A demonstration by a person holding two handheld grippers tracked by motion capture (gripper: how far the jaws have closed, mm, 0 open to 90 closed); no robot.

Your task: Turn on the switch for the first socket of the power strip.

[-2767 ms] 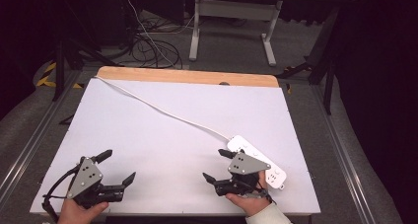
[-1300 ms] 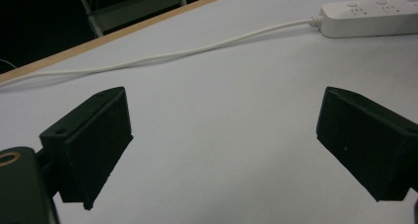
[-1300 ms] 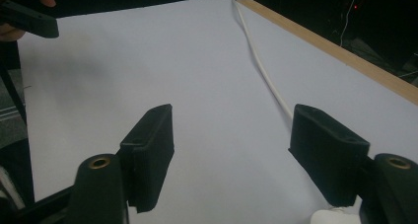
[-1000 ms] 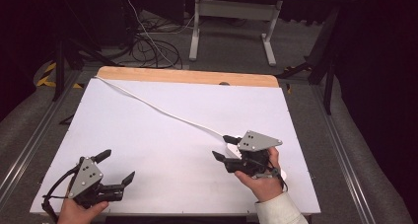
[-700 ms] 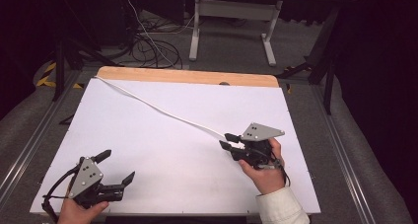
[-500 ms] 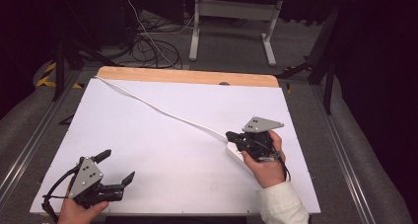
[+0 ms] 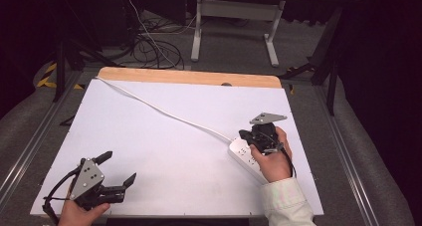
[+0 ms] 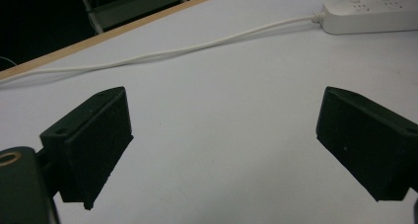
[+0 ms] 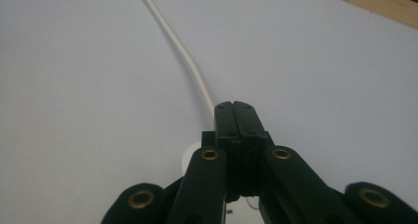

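- High view: white power strip (image 7: 247,157) lies flat on the white table (image 7: 164,146) toward 4 o'clock, its long axis running from 10 to 4 o'clock.
- Its white cord (image 7: 169,114) leaves the strip's 10 o'clock end and runs across the table to the far corner at 10 o'clock.
- Right gripper (image 7: 245,136) sits over the strip's cord end, held by the right hand (image 7: 271,159), which covers part of the strip.
- Right gripper view: the two black jaws are pressed together with nothing between them; their tips (image 9: 234,107) point down just above the spot where the cord (image 9: 178,44) meets the strip's rounded end (image 9: 191,155).
- Left gripper (image 7: 115,169) rests near 7 o'clock on the table, well apart from the strip, jaws spread wide and empty.
- Left gripper view: the strip (image 8: 369,16) and cord (image 8: 162,53) lie far ahead, toward 1 o'clock.
- Judgement: the step in hand appears to be the closed right tips bearing on the strip's cord end, likely to press a switch or nudge the strip; which one cannot be told.
- Next move calls for a small, steady downward push, keeping the tips off the cord.
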